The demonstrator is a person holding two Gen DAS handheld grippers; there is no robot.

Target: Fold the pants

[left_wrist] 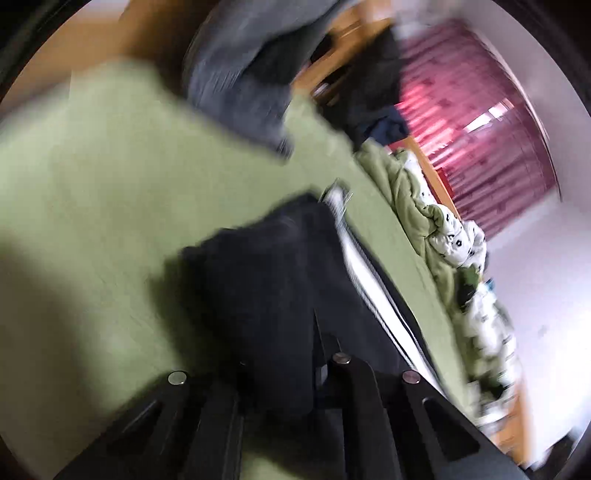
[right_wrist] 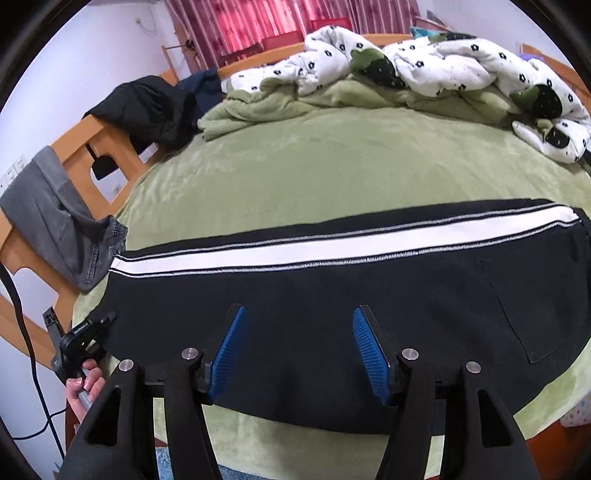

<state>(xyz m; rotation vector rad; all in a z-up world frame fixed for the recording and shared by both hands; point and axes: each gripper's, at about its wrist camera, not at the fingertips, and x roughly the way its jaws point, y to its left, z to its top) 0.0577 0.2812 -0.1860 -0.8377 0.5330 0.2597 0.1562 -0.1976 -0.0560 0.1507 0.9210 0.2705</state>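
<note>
The right gripper (right_wrist: pixel 297 345) hangs just above the near part of the pants (right_wrist: pixel 332 295), its blue pads (right_wrist: pixel 231 343) spread apart with nothing between them but the black cloth below; they do not pinch it. The pants lie flat on the green bed (right_wrist: pixel 314 166), folded lengthwise into one long band, with the long axis running across the right wrist view from left to right. The white stripe (right_wrist: pixel 295 243) follows the far edge along that same axis. The wider end with a stitched pocket outline lies to the right; the narrower end points left, toward the wooden bed frame (right_wrist: pixel 110 147). At that left end the left gripper (right_wrist: pixel 86 332) sits at the corner of the pants, with a hand (right_wrist: pixel 83 387) on its handle. In the left wrist view, which is blurred, the left gripper (left_wrist: pixel 327 354) has its fingers drawn close together, with black cloth of the pants (left_wrist: pixel 266 266) bunched around them; it appears to be clamped on that cloth. Grey trousers (right_wrist: pixel 62 229) hang over the frame just left of the pants. Farther back, dark clothes (right_wrist: pixel 147 107) rest on the frame, a white flowered quilt (right_wrist: pixel 443 70) lies heaped along the far side of the bed, and a red curtain (right_wrist: pixel 277 26) hangs behind it.
</note>
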